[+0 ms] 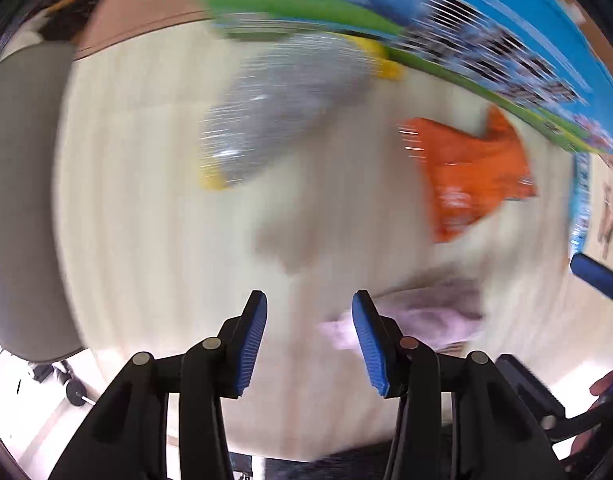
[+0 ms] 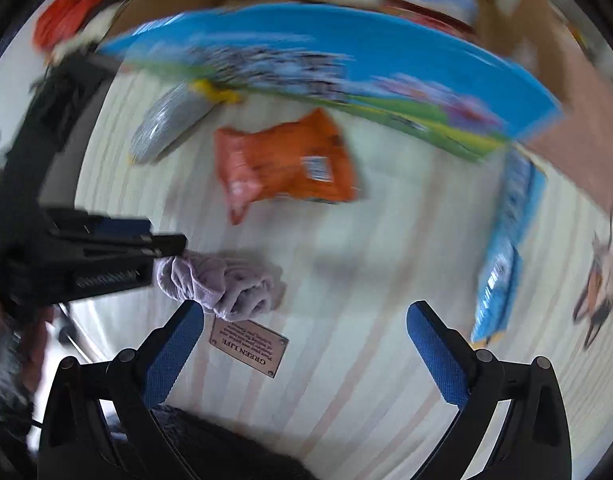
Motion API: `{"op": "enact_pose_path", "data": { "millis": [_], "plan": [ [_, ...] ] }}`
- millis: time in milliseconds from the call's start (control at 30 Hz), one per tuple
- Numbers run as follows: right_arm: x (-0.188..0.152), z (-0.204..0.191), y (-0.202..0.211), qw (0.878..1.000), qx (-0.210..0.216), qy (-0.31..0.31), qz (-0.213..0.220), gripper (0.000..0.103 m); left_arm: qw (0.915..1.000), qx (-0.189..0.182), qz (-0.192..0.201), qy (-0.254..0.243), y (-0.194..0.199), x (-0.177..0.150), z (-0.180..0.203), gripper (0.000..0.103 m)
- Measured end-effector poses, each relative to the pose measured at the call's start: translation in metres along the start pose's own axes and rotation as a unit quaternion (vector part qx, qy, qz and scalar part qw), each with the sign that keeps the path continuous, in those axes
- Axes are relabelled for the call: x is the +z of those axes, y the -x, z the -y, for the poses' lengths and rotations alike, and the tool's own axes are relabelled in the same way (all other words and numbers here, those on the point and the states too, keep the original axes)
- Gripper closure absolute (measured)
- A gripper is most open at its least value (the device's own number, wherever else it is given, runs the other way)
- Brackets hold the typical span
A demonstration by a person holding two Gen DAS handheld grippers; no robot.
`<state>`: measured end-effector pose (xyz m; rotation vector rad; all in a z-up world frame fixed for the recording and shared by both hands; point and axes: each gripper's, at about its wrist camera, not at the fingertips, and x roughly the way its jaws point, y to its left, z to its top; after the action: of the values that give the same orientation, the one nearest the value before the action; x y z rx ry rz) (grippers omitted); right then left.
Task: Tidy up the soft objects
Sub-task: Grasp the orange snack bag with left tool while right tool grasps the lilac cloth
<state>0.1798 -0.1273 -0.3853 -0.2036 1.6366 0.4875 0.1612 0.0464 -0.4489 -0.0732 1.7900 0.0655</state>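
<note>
Room: bare stripe of table (image 2: 346, 360) between the fingers, wide and free.
Edges: blue box (image 2: 346, 52) along the far side.
Hard to see: all blurry; gray bag (image 1: 282, 108) fuzzy.
Purple cloth (image 2: 222, 284): bunched, lay sideways beside left gripper (image 1: 309, 340).
Left gripper: open, held nothing.
Right gripper (image 2: 302, 356): open wide.
Orange bag (image 2: 286, 160): flat, mid-table.

A pale wooden table (image 2: 346, 380) was seen. A "GREEN LIFE" plaque (image 2: 248, 346) was fixed to it. A blue picture board (image 2: 346, 52) was stood behind.
</note>
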Motion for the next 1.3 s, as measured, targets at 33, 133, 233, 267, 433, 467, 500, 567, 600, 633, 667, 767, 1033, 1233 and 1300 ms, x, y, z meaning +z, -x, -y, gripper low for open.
{"op": "enact_pose_path", "data": {
  "millis": [33,133,233,267,433,467,500,567,600,633,667,767,1033,1233,1300],
  "plan": [
    [0.005,-0.014,-0.005,1.0,-0.004,0.028,-0.002,0.0,0.9999,0.009,0.003,0.006,-0.001,-0.003,-0.012,0.058],
    [0.017,-0.061,-0.027,0.991,-0.026,0.128,-0.018,0.0,0.9989,0.037,0.008,0.029,-0.01,-0.017,-0.041,0.049],
    [0.017,-0.096,-0.059,0.975,-0.058,0.205,-0.059,0.015,0.998,0.05,0.012,0.038,-0.018,-0.028,-0.058,0.049],
    [0.014,-0.104,-0.07,0.97,-0.065,0.221,-0.077,0.02,0.9974,0.062,0.016,0.034,-0.018,-0.031,-0.06,0.049],
    [-0.005,-0.091,-0.078,0.969,-0.103,0.198,-0.106,0.054,0.9971,0.046,0.052,-0.033,-0.004,-0.025,-0.037,0.049],
    [-0.008,-0.073,-0.075,0.976,-0.099,0.156,-0.118,0.055,0.9958,0.041,0.061,-0.054,-0.002,-0.022,-0.024,0.049],
    [-0.01,-0.057,-0.072,0.981,-0.095,0.12,-0.123,0.056,0.9943,0.043,0.067,-0.071,0.0,-0.019,-0.013,0.049],
    [-0.014,-0.02,-0.063,0.988,-0.088,0.046,-0.12,0.056,0.9894,0.037,0.083,-0.113,0.004,-0.01,0.016,0.049],
    [-0.017,0.005,-0.058,0.99,-0.085,-0.003,-0.116,0.056,0.986,0.033,0.088,-0.138,0.005,-0.005,0.034,0.049],
    [-0.02,0.027,-0.054,0.99,-0.078,-0.047,-0.112,0.056,0.9834,0.028,0.091,-0.154,0.006,0.0,0.046,0.049],
    [-0.022,0.047,-0.049,0.988,-0.067,-0.086,-0.107,0.056,0.9789,0.017,0.095,-0.18,0.006,0.005,0.064,0.049],
    [-0.034,0.1,-0.038,0.975,-0.004,-0.201,-0.098,0.056,0.9642,0.036,0.099,-0.243,0.0,0.018,0.109,0.049],
    [-0.041,0.137,-0.01,0.966,0.061,-0.244,-0.061,0.035,0.9451,0.09,0.04,-0.312,-0.053,0.028,0.175,0.057],
    [-0.038,0.114,-0.02,0.977,0.031,-0.205,-0.057,0.036,0.9898,-0.006,-0.038,-0.137,-0.069,0.004,0.13,0.068],
    [-0.036,0.103,-0.024,0.978,0.011,-0.197,-0.062,0.045,0.9931,-0.041,-0.069,-0.085,-0.079,-0.018,0.112,0.068]
  ]
}}
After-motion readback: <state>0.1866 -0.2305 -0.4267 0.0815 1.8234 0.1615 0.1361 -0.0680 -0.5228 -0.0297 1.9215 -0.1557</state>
